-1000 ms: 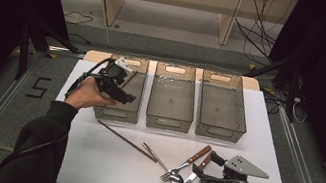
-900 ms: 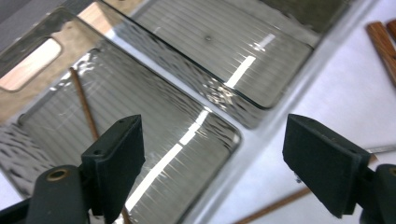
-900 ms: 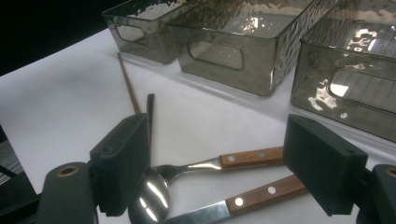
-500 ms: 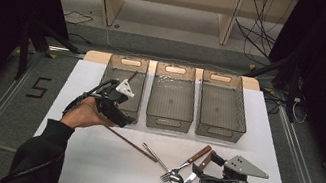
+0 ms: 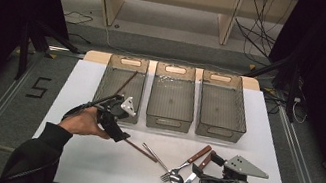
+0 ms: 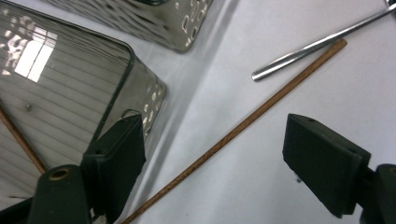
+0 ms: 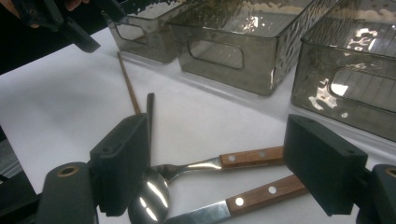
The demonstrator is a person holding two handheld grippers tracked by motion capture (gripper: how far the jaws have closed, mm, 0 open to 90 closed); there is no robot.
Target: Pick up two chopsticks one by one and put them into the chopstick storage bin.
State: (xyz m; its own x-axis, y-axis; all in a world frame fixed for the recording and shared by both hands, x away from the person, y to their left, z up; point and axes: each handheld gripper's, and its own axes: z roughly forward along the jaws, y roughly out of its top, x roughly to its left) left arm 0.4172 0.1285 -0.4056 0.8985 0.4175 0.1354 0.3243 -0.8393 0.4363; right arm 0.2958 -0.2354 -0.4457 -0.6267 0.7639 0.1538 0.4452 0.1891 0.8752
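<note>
Left gripper [image 5: 119, 132] brought back from left bin [image 5: 109, 93] to table, jaws wide, lowered astride second chopstick [image 6: 243, 126]. One chopstick [image 5: 125, 83] already lying in left bin. Next grasp judged imminent. Right gripper [image 5: 198, 171] unmoved, jaws wide, beside fork [image 5: 187, 163] and knife [image 5: 194, 174].

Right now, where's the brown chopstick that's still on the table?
The chopstick lies on the table between the left gripper's open jaws, just in front of the left bin, beside a metal rod.

We count three bins [image 5: 172, 98] on the table [image 5: 81, 82] and two brown chopsticks [image 5: 140, 149], one lying in the left bin. There is one metal chopstick [image 5: 155, 155], one fork [image 5: 186, 164], one spoon [image 7: 154, 196] and one knife [image 5: 194, 176].
</note>
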